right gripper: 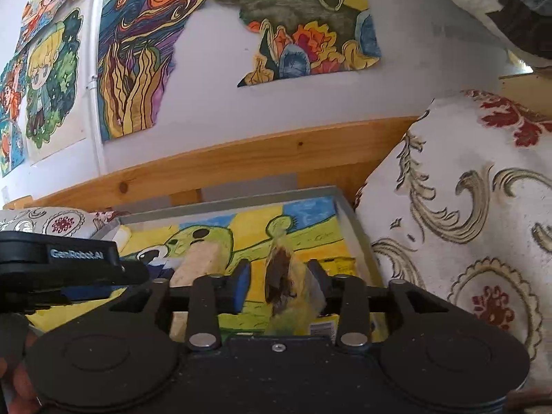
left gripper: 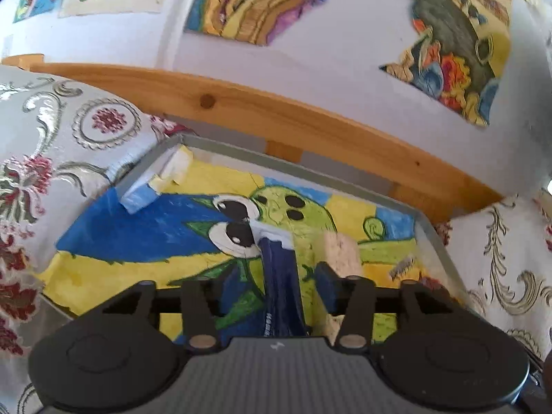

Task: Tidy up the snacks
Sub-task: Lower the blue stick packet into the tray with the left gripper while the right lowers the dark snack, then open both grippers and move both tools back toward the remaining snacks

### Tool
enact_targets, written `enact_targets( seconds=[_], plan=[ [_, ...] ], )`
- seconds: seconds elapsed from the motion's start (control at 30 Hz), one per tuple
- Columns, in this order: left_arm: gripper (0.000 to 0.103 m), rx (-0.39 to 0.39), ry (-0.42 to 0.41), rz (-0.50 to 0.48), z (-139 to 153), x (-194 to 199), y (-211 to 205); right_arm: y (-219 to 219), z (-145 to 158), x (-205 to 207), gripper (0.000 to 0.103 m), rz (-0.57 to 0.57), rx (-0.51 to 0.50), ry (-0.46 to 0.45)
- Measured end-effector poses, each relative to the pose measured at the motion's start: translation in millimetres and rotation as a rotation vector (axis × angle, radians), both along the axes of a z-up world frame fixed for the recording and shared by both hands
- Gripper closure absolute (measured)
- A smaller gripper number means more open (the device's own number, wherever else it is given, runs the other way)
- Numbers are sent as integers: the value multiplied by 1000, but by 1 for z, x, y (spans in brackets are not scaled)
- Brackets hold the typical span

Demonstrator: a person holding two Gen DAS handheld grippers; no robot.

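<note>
A grey tray [left gripper: 310, 169] lined with a yellow, blue and green drawing lies in front of both grippers. In the left wrist view a dark blue snack packet [left gripper: 280, 269] with a white sealed end runs forward between the blue pads of my left gripper [left gripper: 281, 289], which is shut on it. A pale crumbly block [left gripper: 339, 252] stands just right of that gripper. In the right wrist view my right gripper [right gripper: 279, 279] is shut on a clear-wrapped brown snack [right gripper: 281, 265] that points forward over the tray [right gripper: 224, 195]. The pale block [right gripper: 198, 262] sits to its left.
A yellow box [right gripper: 339, 264] lies in the tray under the right finger. Patterned cushions [left gripper: 51, 172] [right gripper: 465, 224] press against both sides of the tray. A wooden rail [left gripper: 276, 117] and a wall hung with drawings close off the back.
</note>
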State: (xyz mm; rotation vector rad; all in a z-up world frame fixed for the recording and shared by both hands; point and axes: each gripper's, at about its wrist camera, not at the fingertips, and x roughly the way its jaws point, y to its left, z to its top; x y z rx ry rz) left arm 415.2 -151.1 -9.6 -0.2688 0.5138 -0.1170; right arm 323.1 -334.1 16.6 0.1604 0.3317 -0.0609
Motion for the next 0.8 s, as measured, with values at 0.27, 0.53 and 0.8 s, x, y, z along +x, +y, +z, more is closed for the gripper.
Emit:
enact_targets(
  seconds=[0.27,0.53,0.8],
  plan=[
    [14,-14,-91,69,21,-22,8,-5,24,-20,31,-51,-15,-65],
    [1,-9,-166,117,39,-61,17,-8,48,-58,10,-83,-29,-92],
    [1,-12,-171,138,46,-105,27,-2,63,-103,1,-90,-62,-116]
  ],
)
